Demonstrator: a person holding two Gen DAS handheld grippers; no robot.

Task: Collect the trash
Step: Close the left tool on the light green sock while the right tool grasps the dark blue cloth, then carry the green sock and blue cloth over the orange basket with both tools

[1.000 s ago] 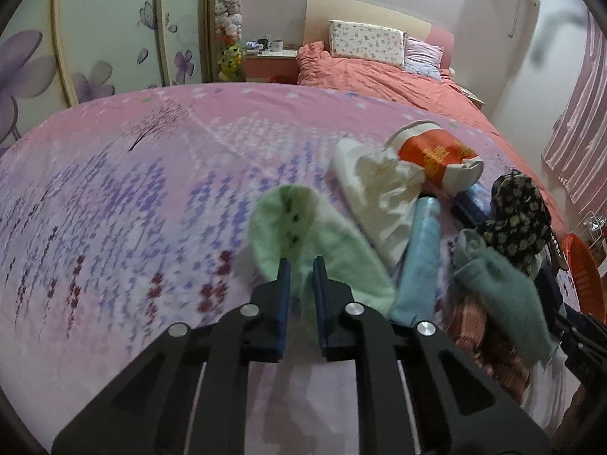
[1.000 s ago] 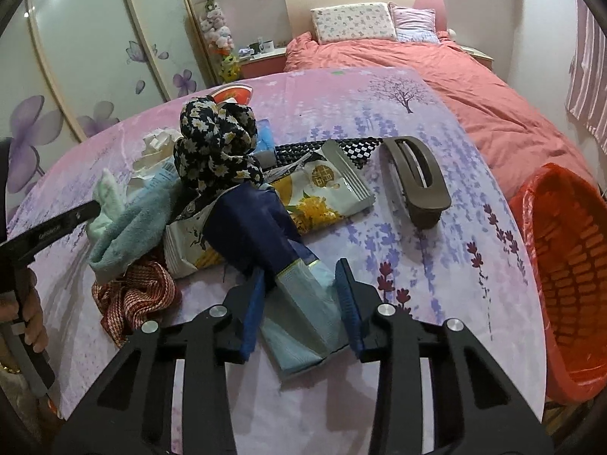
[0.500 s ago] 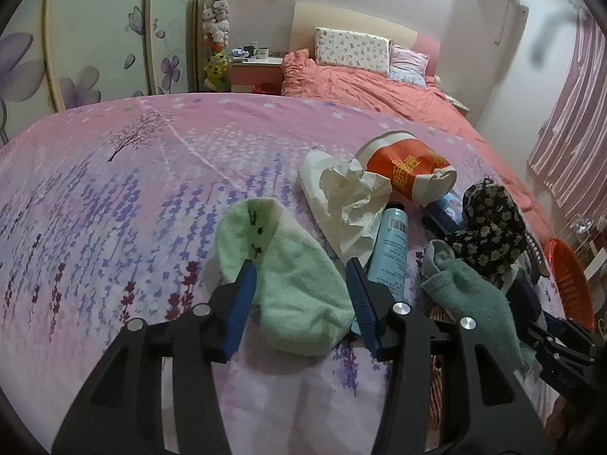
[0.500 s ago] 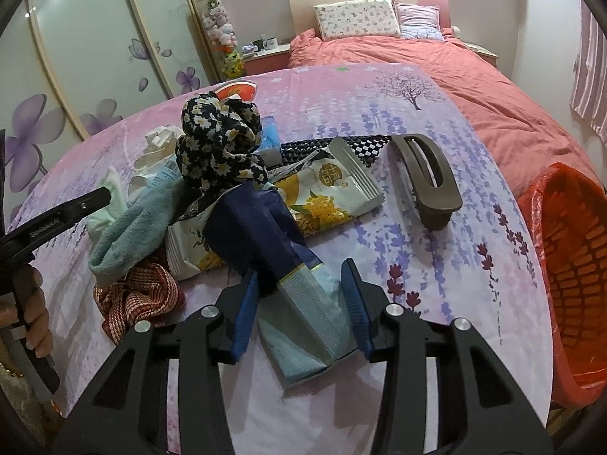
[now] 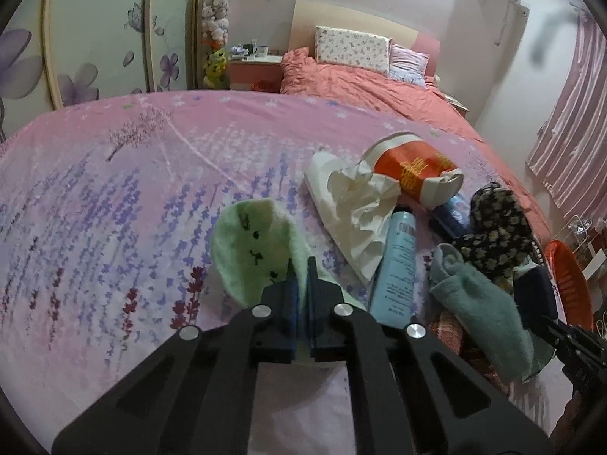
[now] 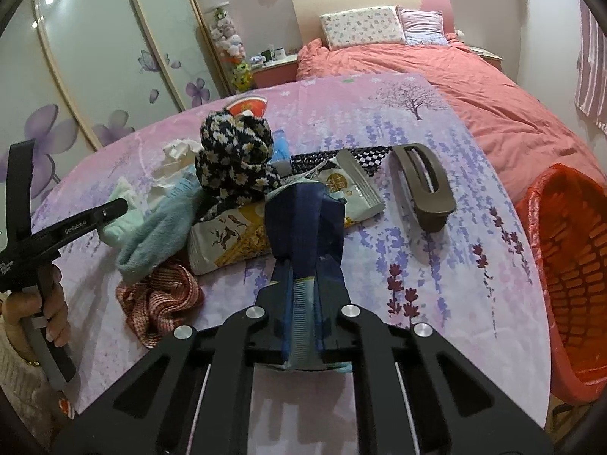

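Right gripper (image 6: 303, 326) clamps the dark blue wrapper (image 6: 305, 235) above the surface (image 6: 447, 265), left gripper (image 5: 299, 284) pinches the green sock (image 5: 254, 246); swing the wrapper smoothly over the red basket (image 6: 569, 265).

We saw a dark blue wrapper (image 6: 305, 235) with a light blue end. It stood up a bit, pinched between our right tongs (image 6: 303, 326). Behind it, a yellow and white snack bag (image 6: 242, 235) lay flat on the pink flowery table (image 6: 436, 273). A crumpled white tissue (image 5: 360, 204) lay next to a red and white paper cup (image 5: 413, 170) that was tipped on its side. A light blue tube (image 5: 396, 261) lay just beside the tissue. The orange trash basket (image 6: 569, 265) sat low by the table's right edge, with a red bag lining it. We could not see what was inside it.
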